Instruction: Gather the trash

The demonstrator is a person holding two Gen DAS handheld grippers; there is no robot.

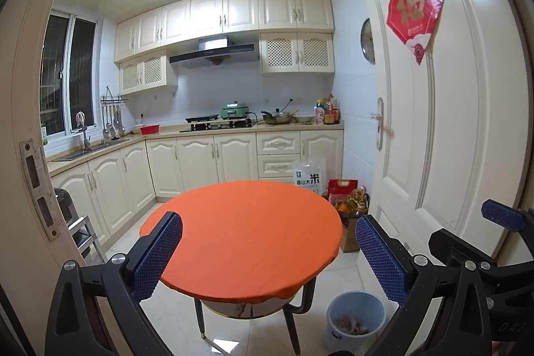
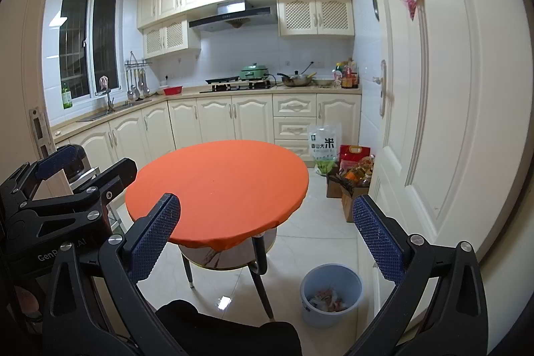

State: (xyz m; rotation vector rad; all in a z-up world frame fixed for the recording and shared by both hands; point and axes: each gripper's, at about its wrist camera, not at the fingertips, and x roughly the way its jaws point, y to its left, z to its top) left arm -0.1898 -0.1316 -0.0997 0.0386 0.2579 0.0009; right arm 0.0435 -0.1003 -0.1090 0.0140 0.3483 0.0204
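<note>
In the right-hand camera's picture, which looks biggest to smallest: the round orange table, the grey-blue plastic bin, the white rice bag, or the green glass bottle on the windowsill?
1. Round orange table
2. Grey-blue plastic bin; nearest the camera, which inflates it
3. White rice bag; farther back, so its rank against the bin is unsure
4. Green glass bottle

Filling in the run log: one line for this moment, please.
left gripper: open, empty | right gripper: open, empty | bin: on floor, trash inside | table: bare

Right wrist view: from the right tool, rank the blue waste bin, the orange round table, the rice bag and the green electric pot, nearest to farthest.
From the right tool:
1. Blue waste bin, on the floor, low right.
2. Orange round table, straight ahead; its near edge is too close to the bin's distance to call.
3. Rice bag, against the far cabinets.
4. Green electric pot, on the back counter.
</note>
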